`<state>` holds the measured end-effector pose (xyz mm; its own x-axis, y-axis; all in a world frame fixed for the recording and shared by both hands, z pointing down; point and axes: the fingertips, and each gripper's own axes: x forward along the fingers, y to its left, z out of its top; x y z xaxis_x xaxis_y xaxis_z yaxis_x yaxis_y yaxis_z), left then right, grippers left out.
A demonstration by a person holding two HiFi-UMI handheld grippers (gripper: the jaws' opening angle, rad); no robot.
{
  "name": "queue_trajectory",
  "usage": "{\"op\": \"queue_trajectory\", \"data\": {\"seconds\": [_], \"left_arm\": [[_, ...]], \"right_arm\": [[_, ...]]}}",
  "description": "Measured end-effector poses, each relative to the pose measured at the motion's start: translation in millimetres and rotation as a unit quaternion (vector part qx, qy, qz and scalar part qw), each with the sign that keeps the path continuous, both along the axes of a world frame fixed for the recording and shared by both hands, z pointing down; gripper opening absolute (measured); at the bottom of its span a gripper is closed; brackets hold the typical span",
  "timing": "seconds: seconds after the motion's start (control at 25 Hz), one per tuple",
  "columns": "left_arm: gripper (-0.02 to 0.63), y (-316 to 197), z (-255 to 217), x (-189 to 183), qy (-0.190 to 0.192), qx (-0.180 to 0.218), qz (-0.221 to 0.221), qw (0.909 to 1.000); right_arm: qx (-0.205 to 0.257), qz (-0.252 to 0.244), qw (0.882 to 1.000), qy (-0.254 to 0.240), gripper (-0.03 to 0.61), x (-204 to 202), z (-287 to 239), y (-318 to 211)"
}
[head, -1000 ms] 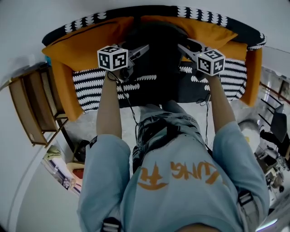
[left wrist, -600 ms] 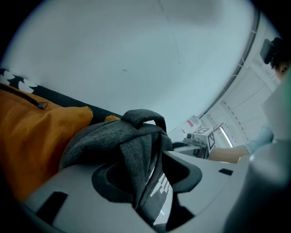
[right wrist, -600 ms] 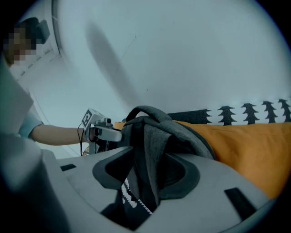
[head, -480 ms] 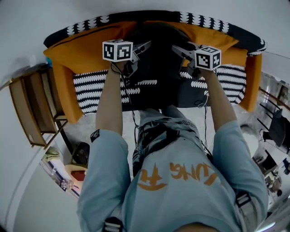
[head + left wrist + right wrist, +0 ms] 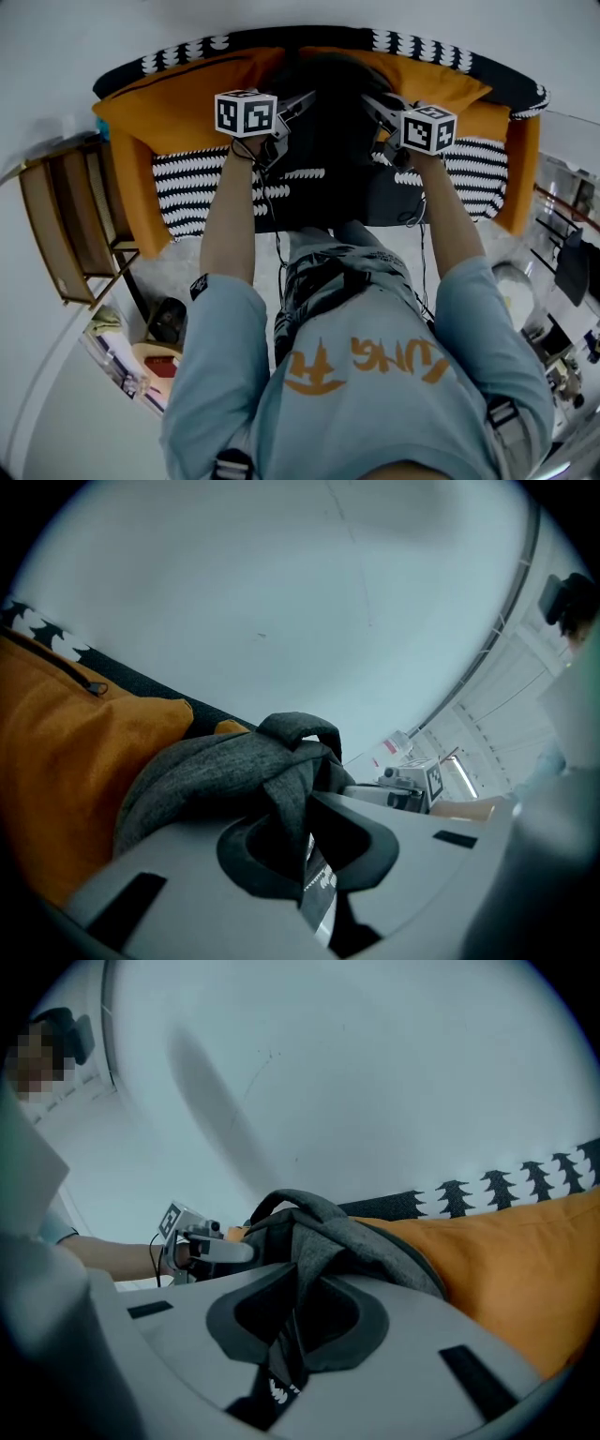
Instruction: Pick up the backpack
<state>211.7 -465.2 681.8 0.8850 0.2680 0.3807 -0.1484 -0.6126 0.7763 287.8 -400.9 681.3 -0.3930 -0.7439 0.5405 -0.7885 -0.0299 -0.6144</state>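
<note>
The left tongs [image 5: 292, 829] and right tongs [image 5: 298, 1314] have just closed, both pinching the grey backpack [image 5: 206, 775]; lifting can follow.

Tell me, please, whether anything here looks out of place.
Nothing stands out. The backpack sits on the sofa between orange cushions; the left gripper and right gripper have just closed, each pinching its grey fabric.
</note>
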Motion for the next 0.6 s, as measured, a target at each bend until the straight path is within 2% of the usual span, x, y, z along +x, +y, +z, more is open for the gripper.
{"op": "queue_trajectory", "data": {"seconds": [0.12, 0.32, 0.6], "left_arm": [[0.046, 12, -13, -4, 0.015, -0.002, 0.004, 0.9999], [0.044, 38, -30, -19, 0.024, 0.019, 0.022, 0.9993], [0.044, 85, -65, -37, 0.022, 0.047, 0.04, 0.9979]], "right_arm": [[0.008, -0.006, 1.0, 0.007, 0.028, -5, -15, 8], [0.016, -0.029, 0.999, 0.01, 0.026, -22, -27, 38], [0.035, -0.052, 0.998, 0.023, 0.025, -39, -57, 84]]}}
